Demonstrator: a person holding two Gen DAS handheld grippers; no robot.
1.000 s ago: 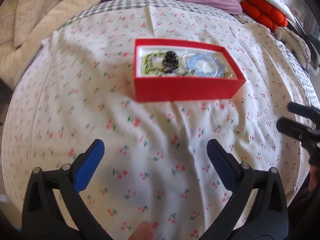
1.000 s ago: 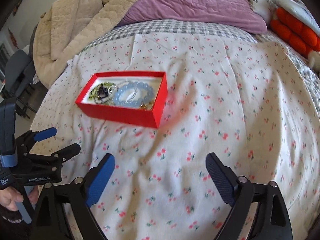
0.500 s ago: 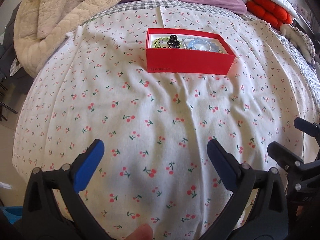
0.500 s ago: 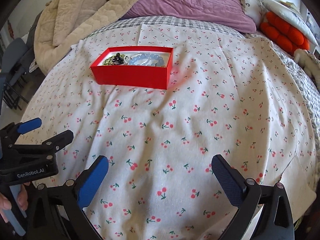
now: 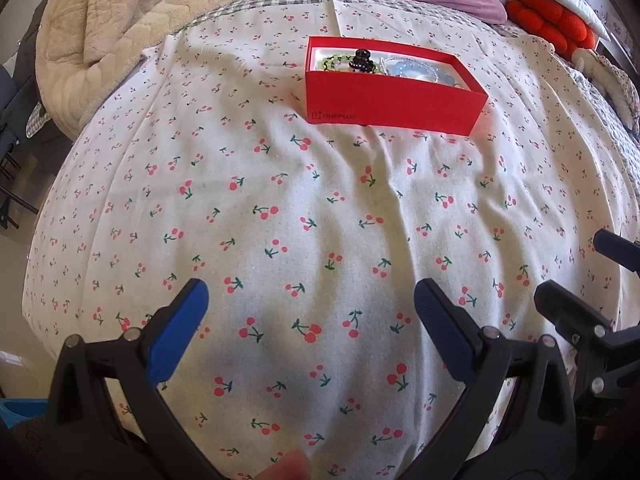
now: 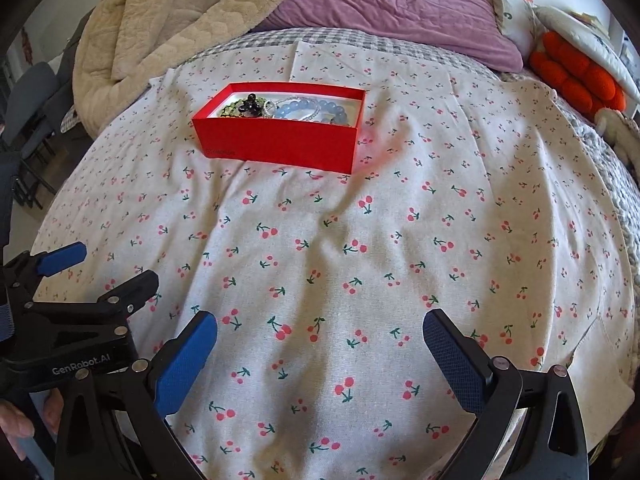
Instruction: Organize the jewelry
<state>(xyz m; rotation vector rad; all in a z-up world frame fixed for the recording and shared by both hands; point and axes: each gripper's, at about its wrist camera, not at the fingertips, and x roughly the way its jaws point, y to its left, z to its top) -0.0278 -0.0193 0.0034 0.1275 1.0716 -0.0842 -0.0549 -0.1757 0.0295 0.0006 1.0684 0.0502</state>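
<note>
Box: red box (image 5: 394,94) sits on the cherry-print sheet (image 5: 320,220) on the bed, lid off, far side of the spread from both tools. Its long side runs left-right across both views, long front wall facing the cameras.

Contents: all the jewelry I can spot is already inside. Green bead bracelet (image 6: 232,107) at the left end, a dark chunky piece (image 6: 250,106) next to it (clip or charm, can't tell), then a pale blue bead bracelet (image 6: 316,111) filling the right half. They look bunched together, not laid out neatly.

Left hand-held gripper: (image 5: 310,300) spread wide, blue pads well apart, nothing in it. Hovers low over bare sheet near the bed's edge.

Right hand-held gripper: (image 6: 320,330) same deal, wide open and empty, just beside the left one.

Key relation: box is straight ahead and well apart from both. From the left tool it's ahead and a touch right; from the right tool it's ahead and off to the left. So honestly the left one looks a bit better lined up, especially with the green-bead end.

Progress guess: looks basically done, or between steps. No loose pieces on the sheet that I can see.

Next move guess: either one would need a long forward reach, then come down from above over the front wall.

Watch out: soft bed, light box, easy to shove or tip it.
</note>
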